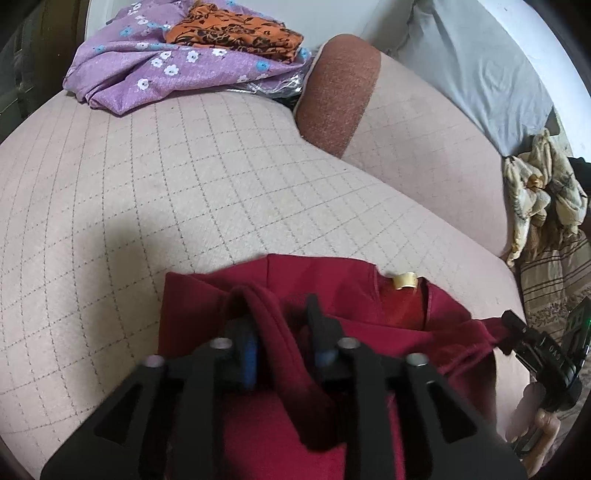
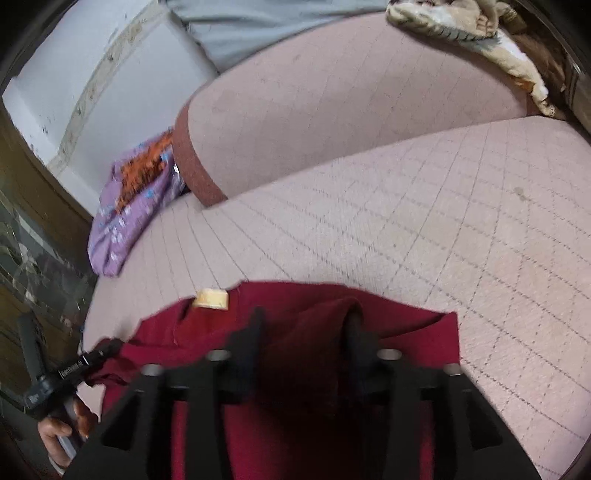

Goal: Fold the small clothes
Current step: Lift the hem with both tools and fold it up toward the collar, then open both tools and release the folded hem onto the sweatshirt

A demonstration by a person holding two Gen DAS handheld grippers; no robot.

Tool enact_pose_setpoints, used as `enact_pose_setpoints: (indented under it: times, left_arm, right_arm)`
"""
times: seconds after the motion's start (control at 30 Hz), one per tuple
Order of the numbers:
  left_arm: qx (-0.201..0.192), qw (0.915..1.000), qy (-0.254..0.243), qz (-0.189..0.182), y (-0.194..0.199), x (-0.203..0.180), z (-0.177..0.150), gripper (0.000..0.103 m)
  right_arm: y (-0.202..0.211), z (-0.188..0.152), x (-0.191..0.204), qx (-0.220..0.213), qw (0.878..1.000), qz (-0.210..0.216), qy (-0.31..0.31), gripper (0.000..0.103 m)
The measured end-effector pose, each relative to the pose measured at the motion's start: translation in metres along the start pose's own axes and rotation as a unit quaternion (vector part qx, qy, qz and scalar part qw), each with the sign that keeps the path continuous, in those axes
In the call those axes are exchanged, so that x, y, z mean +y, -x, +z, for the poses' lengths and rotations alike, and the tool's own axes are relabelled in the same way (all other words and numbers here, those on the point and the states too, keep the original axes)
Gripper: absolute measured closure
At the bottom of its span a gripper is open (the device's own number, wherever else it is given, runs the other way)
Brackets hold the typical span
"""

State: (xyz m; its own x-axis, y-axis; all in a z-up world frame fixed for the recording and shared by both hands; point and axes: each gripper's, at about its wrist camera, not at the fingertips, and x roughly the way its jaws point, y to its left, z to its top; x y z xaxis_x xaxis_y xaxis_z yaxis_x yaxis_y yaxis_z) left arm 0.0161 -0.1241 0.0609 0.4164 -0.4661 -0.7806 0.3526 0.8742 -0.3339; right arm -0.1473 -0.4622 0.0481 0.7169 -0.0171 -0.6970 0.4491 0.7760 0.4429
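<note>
Maroon garment [image 1: 369, 295] lies at the near edge of the sofa seat [image 1: 184, 184], right under both tools, its long axis running roughly nine to three across each wrist view, neckline with a tan label [image 1: 404, 281] on the far side. In the left wrist view the left gripper [image 1: 282, 317] stands with its jaws partly apart, a raised ridge of the cloth lying between them; whether the pads press on it I cannot tell. In the right wrist view the right gripper [image 2: 306, 332] is likewise partly apart, with a hump of the fabric draped against the finger on the three o'clock side. Each tool sits at one end of the garment, so neither is clearly nearer. No containers show. Farther off, at eleven o'clock in the left view, a purple floral cloth [image 1: 147, 70] carries an orange patterned one [image 1: 236, 33]; at three o'clock a cream bundle [image 1: 539, 192] rests by the backrest.
</note>
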Motion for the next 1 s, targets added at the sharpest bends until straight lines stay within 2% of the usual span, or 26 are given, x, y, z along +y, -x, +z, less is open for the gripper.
enact_pose_setpoints:
  times: [0.07,0.13,0.23,0.37,0.43,0.53,0.63,0.7,0.8,0.87,1.0]
  left_arm:
    - [-0.01,0.9999,0.0,-0.008,0.007,-0.001,0.0,0.059]
    - [-0.043,0.9989,-0.011,0.013,0.021,-0.005,-0.001,0.045]
    - [-0.091,0.9949,-0.025,0.034,0.036,-0.007,-0.002,0.041]
    - [-0.086,0.996,-0.021,0.013,0.036,-0.006,-0.005,0.041]
    - [-0.083,0.9959,-0.031,0.02,0.031,-0.009,-0.006,0.041]
    - [-0.062,0.9965,-0.036,0.044,0.013,-0.009,-0.007,0.04]
    - [-0.046,0.9979,-0.026,0.038,0.008,-0.003,-0.01,0.037]
    - [-0.055,0.9977,-0.019,0.037,0.01,0.0,-0.009,0.03]
    - [-0.079,0.9958,-0.006,0.045,0.019,0.004,-0.009,0.028]
    - [-0.091,0.9946,-0.006,0.049,0.023,0.005,-0.008,0.028]
    - [-0.077,0.9956,-0.018,0.049,0.015,0.004,-0.009,0.028]
  right_arm:
    - [0.013,0.004,0.002,-0.017,1.0,0.0,-0.004,0.047]
    - [0.022,0.006,0.006,-0.027,1.0,-0.001,0.001,0.047]
    - [0.031,0.007,0.013,-0.039,0.999,-0.009,0.01,0.047]
    - [0.03,0.001,0.032,-0.034,0.998,-0.004,0.048,0.048]
    - [0.019,-0.005,0.045,-0.021,0.996,-0.014,0.086,0.05]
    - [-0.004,-0.011,0.056,-0.001,0.992,-0.04,0.116,0.05]
    - [-0.045,-0.008,0.063,0.035,0.988,-0.066,0.135,0.05]
    - [-0.07,-0.005,0.066,0.049,0.985,-0.086,0.144,0.05]
    - [-0.098,0.002,0.061,0.045,0.985,-0.115,0.121,0.05]
    - [-0.099,0.004,0.058,0.026,0.987,-0.116,0.109,0.049]
    - [-0.087,0.005,0.057,0.022,0.987,-0.117,0.108,0.049]
